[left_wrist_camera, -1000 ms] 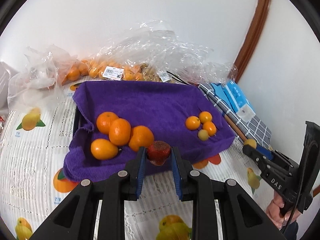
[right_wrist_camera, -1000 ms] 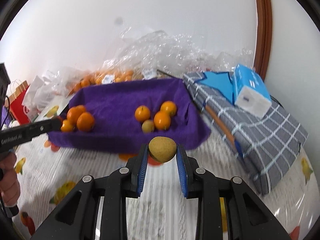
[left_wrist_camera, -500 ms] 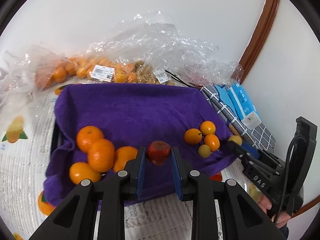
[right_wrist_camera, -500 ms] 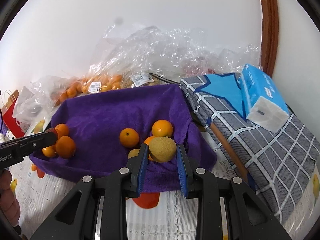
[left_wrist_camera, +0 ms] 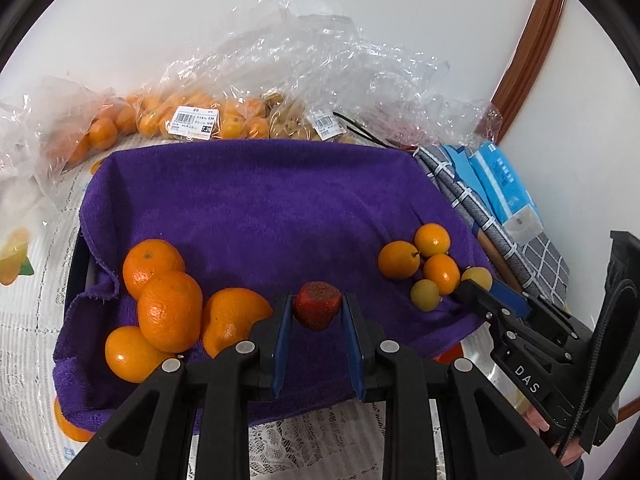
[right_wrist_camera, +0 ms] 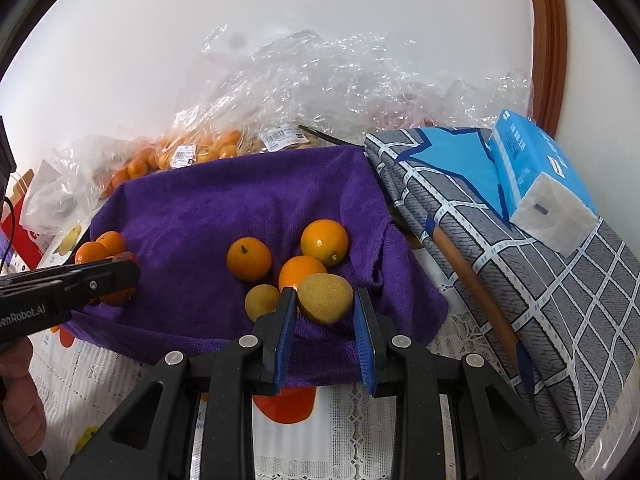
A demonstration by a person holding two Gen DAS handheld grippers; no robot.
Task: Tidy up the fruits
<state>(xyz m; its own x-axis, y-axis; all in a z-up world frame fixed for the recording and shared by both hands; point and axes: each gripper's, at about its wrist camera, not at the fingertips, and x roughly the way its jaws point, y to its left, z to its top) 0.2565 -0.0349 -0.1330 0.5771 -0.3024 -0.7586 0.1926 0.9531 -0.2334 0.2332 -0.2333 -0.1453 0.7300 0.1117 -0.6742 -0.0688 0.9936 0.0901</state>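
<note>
A tray draped in a purple towel point(left_wrist_camera: 260, 208) point(right_wrist_camera: 208, 216) holds two groups of fruit. Several large oranges point(left_wrist_camera: 168, 312) point(right_wrist_camera: 94, 252) lie at its front left. Small orange kumquats point(left_wrist_camera: 432, 240) point(right_wrist_camera: 324, 242) and a yellowish longan point(left_wrist_camera: 425, 295) point(right_wrist_camera: 262, 302) lie at its front right. My left gripper point(left_wrist_camera: 317, 312) is shut on a small red fruit point(left_wrist_camera: 317, 310) over the towel's front edge, between the two groups. My right gripper point(right_wrist_camera: 325, 300) is shut on a tan longan point(right_wrist_camera: 325, 298) just in front of the kumquats; it also shows at the right point(left_wrist_camera: 478, 286) in the left wrist view.
Clear plastic bags of oranges point(left_wrist_camera: 192, 120) and crumpled wrap point(right_wrist_camera: 320, 76) lie behind the tray by the wall. A grey checked cloth point(right_wrist_camera: 560, 280) with a blue tissue pack point(right_wrist_camera: 536, 176) lies right of the tray. A fruit-printed tablecloth point(left_wrist_camera: 28, 320) covers the table.
Both grippers moved forward and down toward the tray with their fruits held. The red fruit now hangs over the towel's front edge, and the tan longan sits close to the kumquats.
</note>
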